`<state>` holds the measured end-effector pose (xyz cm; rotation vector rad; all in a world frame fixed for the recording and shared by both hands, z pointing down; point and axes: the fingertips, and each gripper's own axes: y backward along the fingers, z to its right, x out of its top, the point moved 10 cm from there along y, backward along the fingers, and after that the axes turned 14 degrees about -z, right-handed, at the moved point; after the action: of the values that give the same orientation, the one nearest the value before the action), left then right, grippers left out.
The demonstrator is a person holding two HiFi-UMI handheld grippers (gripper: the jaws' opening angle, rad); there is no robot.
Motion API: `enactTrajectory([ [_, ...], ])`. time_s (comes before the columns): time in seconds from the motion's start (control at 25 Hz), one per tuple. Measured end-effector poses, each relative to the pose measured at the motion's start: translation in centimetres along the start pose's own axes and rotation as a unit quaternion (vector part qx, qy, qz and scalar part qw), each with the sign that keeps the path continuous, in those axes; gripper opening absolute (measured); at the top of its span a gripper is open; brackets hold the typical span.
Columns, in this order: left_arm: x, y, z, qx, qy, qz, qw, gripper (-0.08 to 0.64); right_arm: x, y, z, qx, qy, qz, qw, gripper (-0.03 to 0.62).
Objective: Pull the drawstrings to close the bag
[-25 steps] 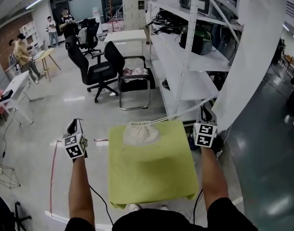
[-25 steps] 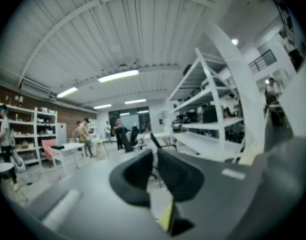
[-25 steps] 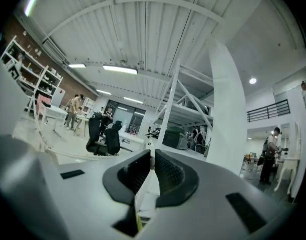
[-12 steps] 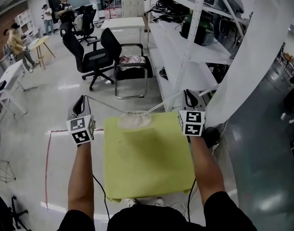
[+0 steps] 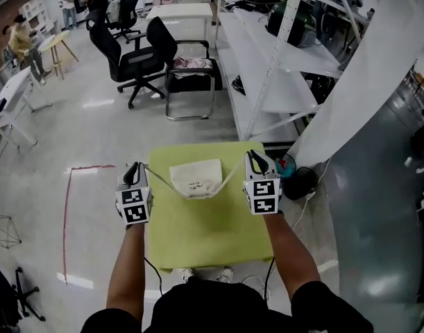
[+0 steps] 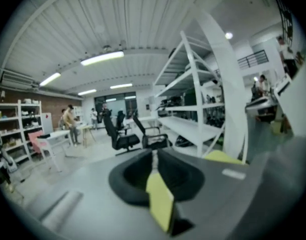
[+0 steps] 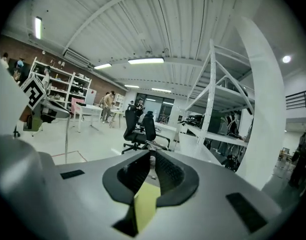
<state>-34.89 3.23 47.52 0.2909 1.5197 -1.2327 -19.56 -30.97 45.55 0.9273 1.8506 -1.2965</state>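
A small white drawstring bag (image 5: 196, 177) lies on the yellow-green table (image 5: 212, 227), a little beyond its middle. A thin white drawstring (image 5: 158, 180) runs from the bag out to my left gripper (image 5: 133, 173) at the table's left edge. A second drawstring (image 5: 230, 177) leads to my right gripper (image 5: 255, 163) on the right side. Both strings look taut and meet at the bag's near end. In the left gripper view the jaws pinch the string (image 6: 154, 157). The right gripper view shows the same pinch on its string (image 7: 152, 160).
A white shelf rack (image 5: 281, 82) stands beyond the table on the right. Black office chairs (image 5: 139, 61) and a white table (image 5: 175, 11) are further back. People (image 5: 23, 40) stand far left. Red tape (image 5: 67, 214) marks the floor at left.
Both grippers have drawn back toward me and closer together, strings still held. The bag has come from the table's far edge to nearer its middle. The view has tilted downward.
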Motion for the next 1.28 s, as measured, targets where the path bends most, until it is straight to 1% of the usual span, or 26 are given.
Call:
enactTrajectory([
  [0.16, -4.4, 0.5, 2.0, -0.027, 0.009, -0.044, 0.9986, 0.037, -4.3, 0.8, -2.0, 0.019, 0.0, -0.039, 0.999, 0.031],
  [0.32, -9.0, 1.0, 3.1, -0.054, 0.047, -0.09, 0.9933, 0.037, -8.5, 1.6, -3.1, 0.027, -0.034, -0.083, 0.996, 0.031],
  [0.4, -10.9, 1.2, 3.8, -0.061, 0.055, -0.108, 0.9907, 0.037, -10.2, 1.6, -3.8, 0.033, -0.045, -0.103, 0.993, 0.031],
  [0.6, -15.1, 1.0, 6.2, -0.073, 0.039, -0.149, 0.9854, 0.037, -14.5, 1.8, -5.8, 0.049, -0.04, -0.147, 0.987, 0.031],
  [0.76, -18.5, 0.9, 8.0, -0.076, 0.022, -0.19, 0.9787, 0.038, -17.6, 1.9, -7.6, 0.065, -0.034, -0.182, 0.981, 0.031],
  [0.88, -21.2, 1.3, 9.2, -0.09, 0.023, -0.213, 0.9727, 0.038, -19.7, 2.2, -8.8, 0.075, -0.033, -0.208, 0.975, 0.031],
  [1.0, -23.5, 1.4, 10.5, -0.106, 0.022, -0.227, 0.9679, 0.04, -21.8, 2.4, -9.6, 0.081, -0.045, -0.228, 0.969, 0.031],
  [1.08, -24.6, 1.4, 11.2, -0.114, 0.02, -0.234, 0.9653, 0.074, -22.7, 2.6, -10.0, 0.084, -0.055, -0.238, 0.966, 0.031],
  [1.16, -25.5, 1.4, 11.8, -0.122, 0.016, -0.244, 0.962, 0.143, -23.6, 2.8, -10.4, 0.085, -0.055, -0.245, 0.964, 0.031],
  [1.24, -26.4, 1.4, 12.5, -0.131, 0.009, -0.256, 0.9577, 0.171, -24.8, 2.8, -11.0, 0.091, -0.049, -0.252, 0.962, 0.034],
  [1.28, -26.9, 1.5, 12.8, -0.135, 0.006, -0.263, 0.9551, 0.186, -25.4, 2.8, -11.2, 0.097, -0.046, -0.259, 0.96, 0.063],
])
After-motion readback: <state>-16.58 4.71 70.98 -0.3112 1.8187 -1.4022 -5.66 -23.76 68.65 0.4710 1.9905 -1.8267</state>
